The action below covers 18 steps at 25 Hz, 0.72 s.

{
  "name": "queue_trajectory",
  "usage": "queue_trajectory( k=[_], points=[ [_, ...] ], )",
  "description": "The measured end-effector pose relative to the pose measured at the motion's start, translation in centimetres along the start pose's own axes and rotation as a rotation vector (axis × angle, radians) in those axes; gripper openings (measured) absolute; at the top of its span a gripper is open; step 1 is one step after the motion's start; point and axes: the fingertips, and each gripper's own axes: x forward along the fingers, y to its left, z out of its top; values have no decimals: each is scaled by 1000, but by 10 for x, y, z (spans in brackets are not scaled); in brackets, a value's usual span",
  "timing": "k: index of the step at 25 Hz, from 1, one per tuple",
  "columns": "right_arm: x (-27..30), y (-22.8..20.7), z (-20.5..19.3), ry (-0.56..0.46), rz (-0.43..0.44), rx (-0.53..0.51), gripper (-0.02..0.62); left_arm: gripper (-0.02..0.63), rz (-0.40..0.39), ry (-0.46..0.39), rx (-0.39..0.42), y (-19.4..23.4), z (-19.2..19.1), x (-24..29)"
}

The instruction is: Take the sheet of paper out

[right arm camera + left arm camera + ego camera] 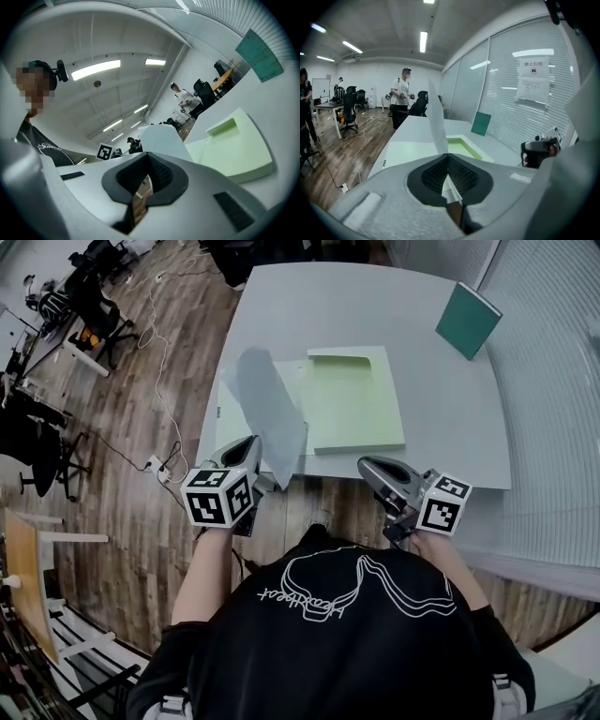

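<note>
A white sheet of paper [267,409] hangs lifted above the table's front left, and my left gripper [255,448] is shut on its lower edge. In the left gripper view the sheet [436,119] rises upright out of the closed jaws [448,157]. Behind it the pale green folder [356,404] lies open on the grey table [441,427]. My right gripper [366,466] hovers at the table's front edge, right of the sheet, shut with nothing between its pads [147,154]. The folder [234,150] and the raised sheet [161,140] also show in the right gripper view.
A teal book [468,320] lies at the table's far right, next to a glass wall with blinds [553,352]. Cables and a power strip [155,465] lie on the wooden floor at left. Office chairs [94,292] and a standing person [401,101] are farther off.
</note>
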Motion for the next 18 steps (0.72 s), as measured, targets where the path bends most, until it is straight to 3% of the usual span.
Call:
queue_trajectory(
  k=[9,18],
  points=[
    [-32,54,-29,-4,48,-62,8,13,-19,-110,21,-46,-17,-89],
    [-40,65,-57,15,71,-99,8,13,-130,-157,-18,-75,-39,-123]
  ],
)
